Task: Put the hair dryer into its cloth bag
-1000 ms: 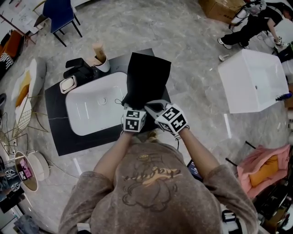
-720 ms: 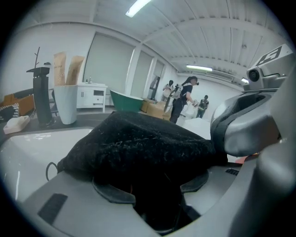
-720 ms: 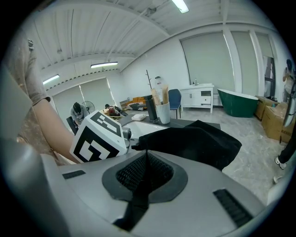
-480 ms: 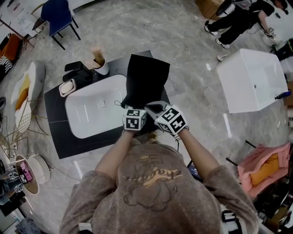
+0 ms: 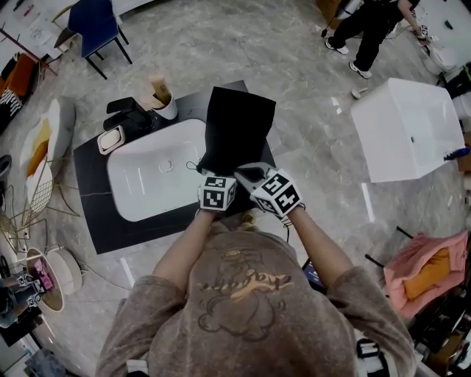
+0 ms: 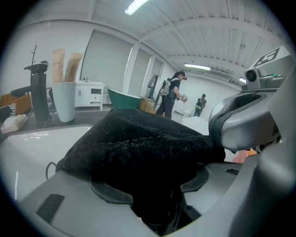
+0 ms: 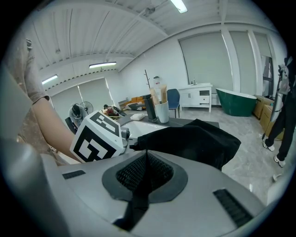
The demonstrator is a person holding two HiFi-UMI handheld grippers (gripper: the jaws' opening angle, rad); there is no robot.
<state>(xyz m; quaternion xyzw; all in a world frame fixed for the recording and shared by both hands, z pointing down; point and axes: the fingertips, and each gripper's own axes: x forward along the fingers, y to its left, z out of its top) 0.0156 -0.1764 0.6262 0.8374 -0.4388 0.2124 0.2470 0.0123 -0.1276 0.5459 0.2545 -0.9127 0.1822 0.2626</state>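
A black cloth bag (image 5: 237, 129) lies on the dark counter (image 5: 96, 221), right of the white sink (image 5: 147, 180). Both grippers meet at its near end. In the left gripper view the bag (image 6: 138, 143) bulges and fills the gap of my left gripper (image 6: 152, 187), whose widely spread jaws press on it. My left gripper (image 5: 218, 180) sits just left of the right one (image 5: 244, 177). My right gripper (image 7: 145, 171) is shut on a thin black strip of the bag's edge (image 7: 199, 139). No hair dryer shows outside the bag.
A black faucet (image 5: 129, 114), a white cup of brushes (image 5: 163, 103) and a soap dish (image 5: 110, 138) stand behind the sink. A white tub (image 5: 408, 129) stands on the floor to the right, a blue chair (image 5: 96, 22) far left. A person (image 5: 368, 22) walks at the top right.
Both grippers and the bag keep their places. The person in the background has walked left along the top right edge.
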